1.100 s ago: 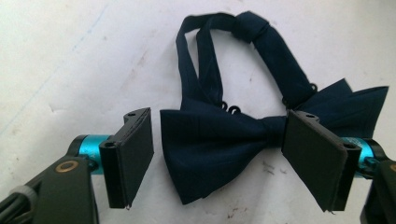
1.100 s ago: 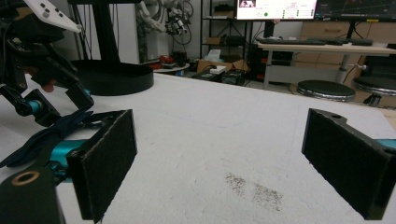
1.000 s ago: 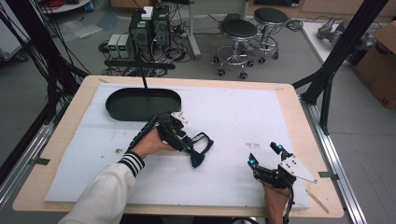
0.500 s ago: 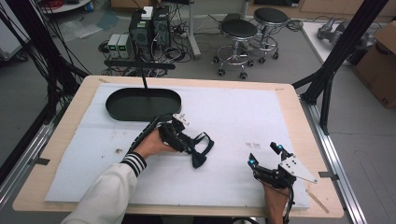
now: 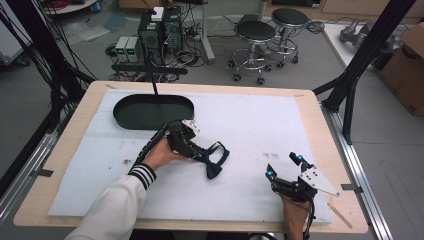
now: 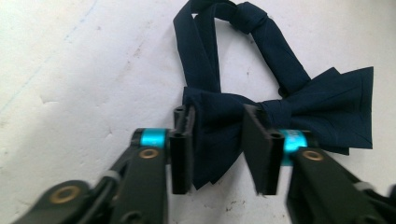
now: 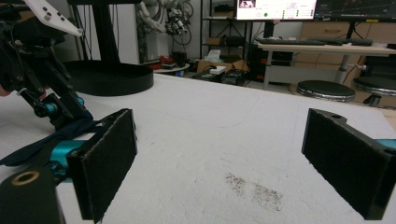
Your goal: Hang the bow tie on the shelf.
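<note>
A dark navy bow tie (image 5: pixel 216 159) with its neck strap lies on the white mat (image 5: pixel 260 125), just right of the table's middle. My left gripper (image 5: pixel 196 150) reaches it from the left. In the left gripper view the jaws press on both sides of one wing of the bow tie (image 6: pixel 219 126), so the left gripper (image 6: pixel 222 144) is shut on it. My right gripper (image 5: pixel 284 167) rests near the front right of the mat, open and holding nothing. In the right gripper view the right gripper (image 7: pixel 224 163) has its pads wide apart, with the bow tie (image 7: pixel 46 140) and the left gripper (image 7: pixel 42 88) off to the left.
A black oval tray (image 5: pixel 125 117) sits at the back left of the mat, with a thin black post (image 5: pixel 154 85) rising behind it. A small dark smudge (image 5: pixel 271 156) marks the mat near my right gripper. Stools and computer boxes stand on the floor beyond the table.
The left hand and gripper have shifted slightly right and forward, and the bow tie has moved a little with them. The right gripper has stayed still.
</note>
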The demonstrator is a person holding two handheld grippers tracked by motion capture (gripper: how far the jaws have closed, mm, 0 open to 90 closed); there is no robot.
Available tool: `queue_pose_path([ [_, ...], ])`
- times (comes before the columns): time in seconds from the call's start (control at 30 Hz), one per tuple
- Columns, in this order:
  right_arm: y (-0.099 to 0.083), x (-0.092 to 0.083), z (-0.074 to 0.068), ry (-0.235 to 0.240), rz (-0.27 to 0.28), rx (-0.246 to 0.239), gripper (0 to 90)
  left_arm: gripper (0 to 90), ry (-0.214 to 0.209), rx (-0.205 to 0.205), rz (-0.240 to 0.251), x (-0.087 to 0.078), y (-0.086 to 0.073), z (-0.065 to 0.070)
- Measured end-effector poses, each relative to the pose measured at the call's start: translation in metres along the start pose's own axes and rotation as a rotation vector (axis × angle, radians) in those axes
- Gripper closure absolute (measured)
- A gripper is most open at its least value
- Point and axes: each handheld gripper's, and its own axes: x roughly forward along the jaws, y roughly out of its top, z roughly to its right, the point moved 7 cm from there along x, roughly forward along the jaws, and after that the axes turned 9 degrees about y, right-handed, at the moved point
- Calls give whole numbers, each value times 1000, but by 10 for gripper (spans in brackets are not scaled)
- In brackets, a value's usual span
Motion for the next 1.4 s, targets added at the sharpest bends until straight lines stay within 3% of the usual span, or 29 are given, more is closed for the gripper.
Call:
queue_pose_path([
  [0.1, 0, 0, 0, 0, 0, 0, 94, 768, -10, 4, 3, -1, 0, 1],
  [0.33, 0, 0, 0, 0, 0, 1, 94, 738, -6, -3, 2, -1, 0, 0],
  [0.53, 0, 0, 0, 0, 0, -1, 93, 680, -6, -39, 0, 1, 0, -4],
  [0.77, 0, 0, 0, 0, 0, 0, 93, 657, -37, -94, -2, 3, -2, -5],
  [0.97, 0, 0, 0, 0, 0, -4, 93, 753, -70, -141, 1, 2, -2, -8],
  [1.23, 0, 0, 0, 0, 1, -3, 93, 852, -59, -141, 3, 1, -1, -7],
  [1.4, 0, 0, 0, -1, 0, -2, 93, 881, -19, -109, -5, 1, -1, -7],
])
